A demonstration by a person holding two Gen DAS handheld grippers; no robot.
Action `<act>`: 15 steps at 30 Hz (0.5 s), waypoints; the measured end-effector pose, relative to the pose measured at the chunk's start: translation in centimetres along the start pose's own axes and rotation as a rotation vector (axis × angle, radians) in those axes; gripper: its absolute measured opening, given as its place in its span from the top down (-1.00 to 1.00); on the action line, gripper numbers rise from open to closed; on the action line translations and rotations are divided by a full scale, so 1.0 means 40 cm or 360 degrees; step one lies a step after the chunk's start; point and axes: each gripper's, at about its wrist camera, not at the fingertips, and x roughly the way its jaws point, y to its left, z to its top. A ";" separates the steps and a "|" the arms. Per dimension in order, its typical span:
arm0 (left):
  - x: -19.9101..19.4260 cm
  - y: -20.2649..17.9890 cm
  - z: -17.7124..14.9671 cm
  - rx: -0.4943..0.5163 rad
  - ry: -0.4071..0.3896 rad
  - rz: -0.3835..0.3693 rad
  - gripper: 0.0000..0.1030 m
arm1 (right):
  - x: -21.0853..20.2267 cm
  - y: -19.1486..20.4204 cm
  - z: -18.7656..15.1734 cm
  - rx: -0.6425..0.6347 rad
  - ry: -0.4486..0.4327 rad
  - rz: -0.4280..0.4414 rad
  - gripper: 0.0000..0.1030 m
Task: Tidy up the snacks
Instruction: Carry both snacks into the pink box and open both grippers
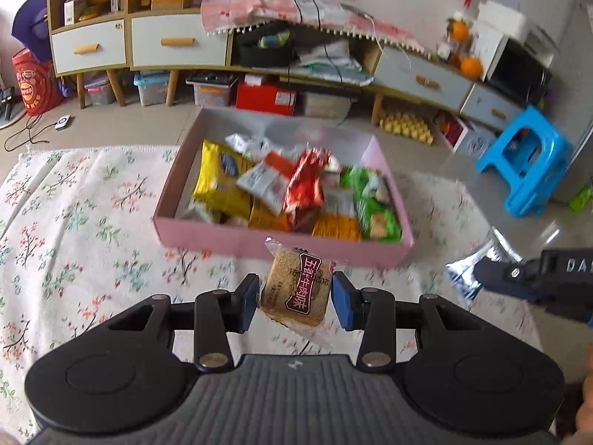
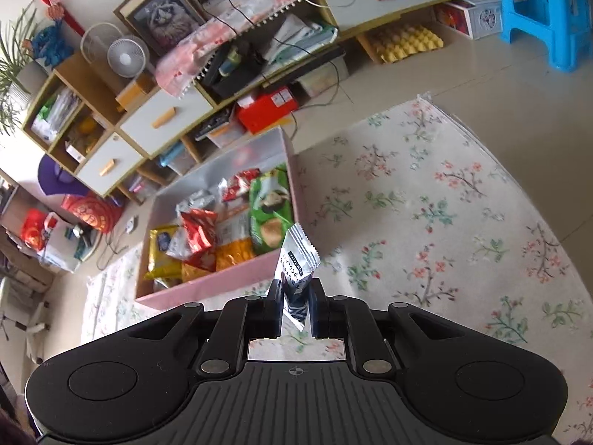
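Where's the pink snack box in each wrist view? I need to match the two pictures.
Left wrist: the pink box sits centre frame on the floral cloth, just beyond the left tool and its beef-flavour cracker packet.
Right wrist: left of centre, angled, its near wall left of the right tool.
Shared landmark: the green snack bag inside.

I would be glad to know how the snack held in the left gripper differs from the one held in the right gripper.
The brown rice-cake packet is broad and squarish with a clear wrapper; the white-and-dark chocolate packet is slim and opaque. The left gripper spans its packet's full width between widely spaced pads, while the right gripper pinches only its packet's lower end, jaws nearly closed. Both are single wrapped snacks held short of the pink box.
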 end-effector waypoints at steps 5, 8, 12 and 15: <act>0.019 0.003 0.030 0.0015 -0.0068 0.0032 0.25 | 0.017 0.025 0.005 -0.0044 -0.0020 -0.0012 0.75; 0.024 0.027 0.050 -0.0028 -0.0085 -0.0004 0.25 | 0.023 0.021 0.008 -0.0076 -0.0037 -0.0029 0.75; 0.031 0.056 0.092 -0.0098 -0.0141 -0.0067 0.25 | 0.028 -0.009 0.032 -0.0014 -0.0096 0.0015 0.75; 0.054 0.072 0.119 -0.0157 -0.0140 -0.0118 0.25 | 0.043 -0.022 0.048 0.0023 -0.0137 0.0044 0.75</act>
